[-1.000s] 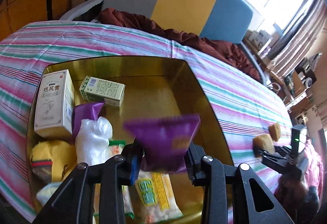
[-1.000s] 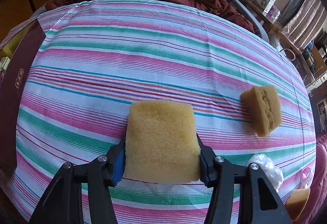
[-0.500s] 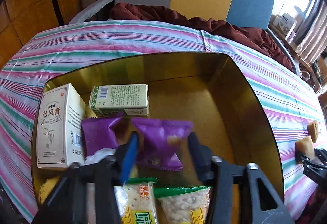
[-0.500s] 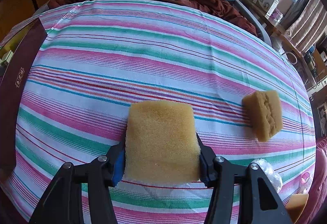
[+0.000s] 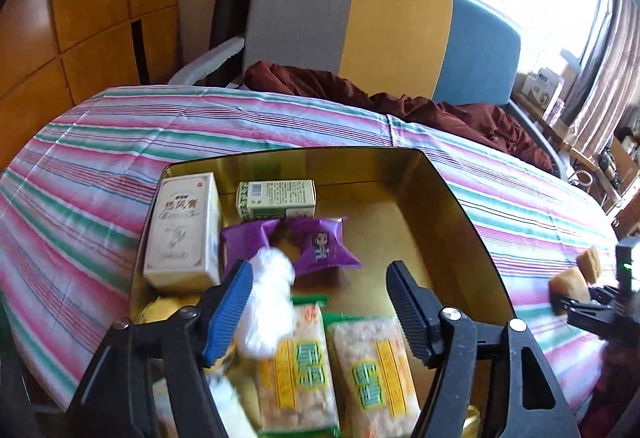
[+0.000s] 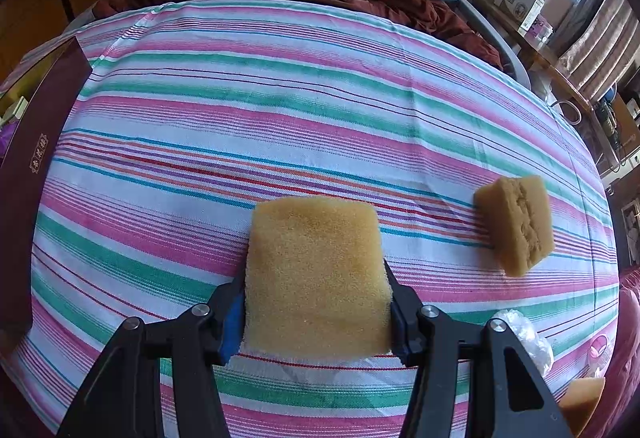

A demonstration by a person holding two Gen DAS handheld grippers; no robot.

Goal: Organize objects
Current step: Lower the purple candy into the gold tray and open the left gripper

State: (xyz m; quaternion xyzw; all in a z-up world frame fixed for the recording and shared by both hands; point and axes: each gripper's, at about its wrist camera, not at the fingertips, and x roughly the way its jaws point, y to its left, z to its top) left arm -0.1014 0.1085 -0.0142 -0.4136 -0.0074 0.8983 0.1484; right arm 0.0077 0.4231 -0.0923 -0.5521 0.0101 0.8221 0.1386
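Left wrist view: left gripper [image 5: 320, 302] low in the frame, jaws opening with nothing between the pads – it hangs over the gold-lined open box [image 5: 452, 206] on the striped tablecloth [image 5: 100, 166]. The purple snack packet with a cartoon figure [image 5: 320, 244] lies free on the box floor at centre frame, touching a second purple packet [image 5: 244, 238] to its left. Upper left of the box: a cream upright carton [image 5: 182, 226] and a green-and-white small carton [image 5: 276, 198]. White crumpled plastic bag [image 5: 268, 302] sits just beside the blue left pad; two rice-cracker packs [image 5: 332, 366] along the bottom. So the drop-off step looks finished for this hand – next it needs to lift clear of the box.

Right wrist view: right gripper [image 6: 316, 310] clamped on a tan square sponge [image 6: 312, 274], lower centre, over the cloth. A second tan sponge [image 6: 516, 222] lies at right, well apart. The box's dark red outer wall [image 6: 36, 158] is at the left edge – the held sponge likely has to travel that way.
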